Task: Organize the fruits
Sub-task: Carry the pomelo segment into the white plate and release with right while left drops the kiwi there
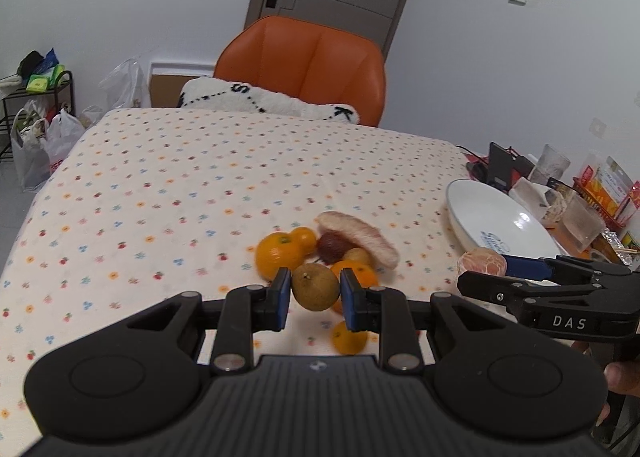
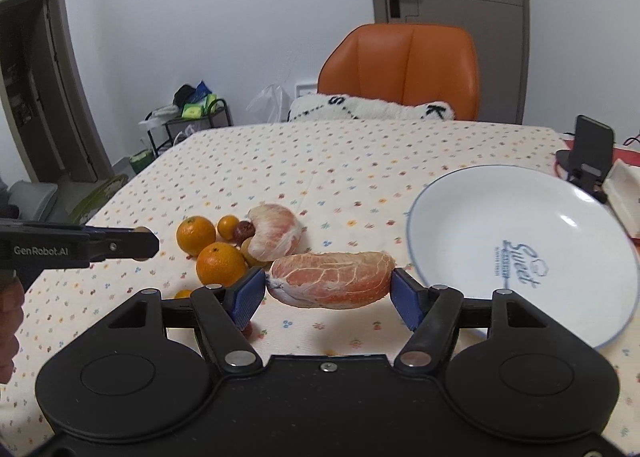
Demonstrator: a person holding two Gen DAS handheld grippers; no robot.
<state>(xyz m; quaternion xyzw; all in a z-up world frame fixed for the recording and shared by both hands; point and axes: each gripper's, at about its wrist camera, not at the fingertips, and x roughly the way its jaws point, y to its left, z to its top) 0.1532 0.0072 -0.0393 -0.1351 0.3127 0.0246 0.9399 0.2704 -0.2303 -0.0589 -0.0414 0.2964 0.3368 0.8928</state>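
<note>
Left wrist view: left gripper (image 1: 315, 299) clamps a longan (image 1: 315, 286), hiding oranges; right gripper (image 2: 329, 295) grips a pomelo segment (image 2: 330, 279)

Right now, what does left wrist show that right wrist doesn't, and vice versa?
Left wrist only: the left tongs around a brown-green round fruit, pads close on both sides; contact is unclear. Clutter of containers sits past the plate.

Right wrist only: the right tongs gripping a peeled pomelo segment end to end, the "Sweet" print on the plate, and a dark doorway on the left.

Both: oranges, a second pomelo segment, white plate, floral tablecloth, orange chair.
</note>
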